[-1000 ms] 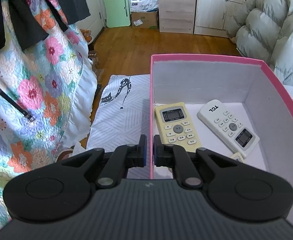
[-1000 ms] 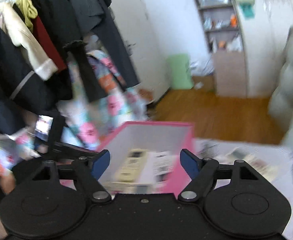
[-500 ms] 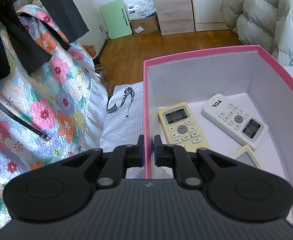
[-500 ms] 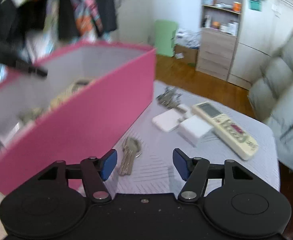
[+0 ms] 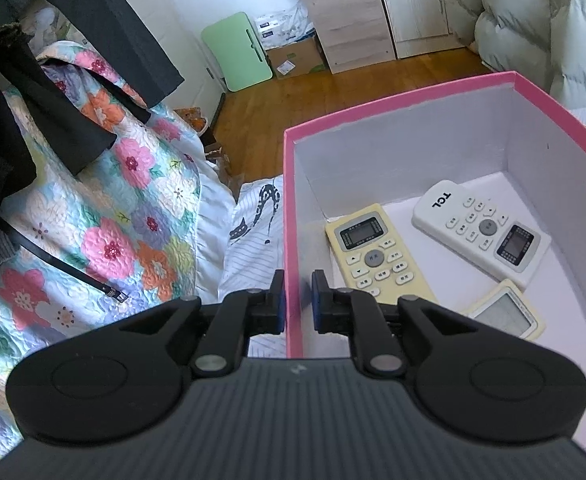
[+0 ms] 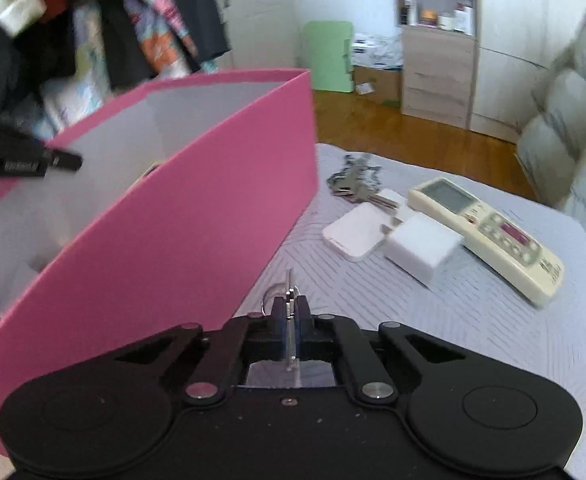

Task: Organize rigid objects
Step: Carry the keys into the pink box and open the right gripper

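On the left, our left gripper (image 5: 297, 300) clamps the near wall of the pink box (image 5: 397, 94), one finger inside, one outside; three remotes (image 5: 377, 254) lie on its floor; we keep this hold firm so the box stays steady. To the right, our right gripper (image 6: 291, 322) pinches a key (image 6: 289, 304) just beside the box's outer wall; we should lift it clear of the rim before releasing inside.

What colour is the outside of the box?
Pink; the box shows its outer wall best in the right wrist view.
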`<state>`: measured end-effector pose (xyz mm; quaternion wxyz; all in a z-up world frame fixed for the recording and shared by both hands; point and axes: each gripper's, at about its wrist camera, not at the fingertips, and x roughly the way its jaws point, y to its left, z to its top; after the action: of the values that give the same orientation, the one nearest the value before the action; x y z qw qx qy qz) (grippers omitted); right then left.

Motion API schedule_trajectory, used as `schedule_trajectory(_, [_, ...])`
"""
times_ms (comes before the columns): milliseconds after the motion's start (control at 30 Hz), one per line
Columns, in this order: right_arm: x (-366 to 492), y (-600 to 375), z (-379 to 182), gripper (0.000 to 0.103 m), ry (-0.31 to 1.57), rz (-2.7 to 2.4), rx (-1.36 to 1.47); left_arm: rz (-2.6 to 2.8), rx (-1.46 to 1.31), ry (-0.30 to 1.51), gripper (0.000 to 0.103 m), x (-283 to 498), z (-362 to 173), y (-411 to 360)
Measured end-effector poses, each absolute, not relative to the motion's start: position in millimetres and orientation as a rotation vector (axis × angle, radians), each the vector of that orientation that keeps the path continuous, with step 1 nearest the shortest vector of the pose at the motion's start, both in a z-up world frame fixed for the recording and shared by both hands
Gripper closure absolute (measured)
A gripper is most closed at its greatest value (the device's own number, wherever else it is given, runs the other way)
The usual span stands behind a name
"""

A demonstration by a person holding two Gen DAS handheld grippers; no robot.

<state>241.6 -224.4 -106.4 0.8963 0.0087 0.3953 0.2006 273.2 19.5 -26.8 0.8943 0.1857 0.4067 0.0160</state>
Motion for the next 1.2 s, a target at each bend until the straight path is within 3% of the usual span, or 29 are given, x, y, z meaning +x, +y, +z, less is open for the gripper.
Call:
schedule_trajectory(333, [224.4, -249.0, -77.6, 0.098, 0.752, 0.382, 0.212, 0.029, 0.374, 0.823, 0.093, 271.2, -23.7, 21.0])
schedule_trajectory(733, [204.4, -222.7, 20.1, 0.098, 0.559, 0.522, 0.212, 0.013, 0.292, 0.822, 0.096, 271.0, -21.5, 31.2])
schedule_trajectory(867, [221.4, -194.3, 27.3, 0.098, 0.654, 0.601, 0.241, 0.016, 0.305, 0.822, 0.095, 271.4, -21.7, 31.1])
schedule_trajectory(967, [249.5, -167.6, 11.9, 0.097, 0.827, 0.628, 0.276, 0.015, 0.307, 0.822, 0.095, 271.1, -21.9, 30.6])
schedule_trajectory(1200, [299.0, -113.8, -35.1, 0.099, 0.971, 0.595, 0.149, 0.011, 0.295, 0.823, 0.096, 271.6, -21.7, 30.2])
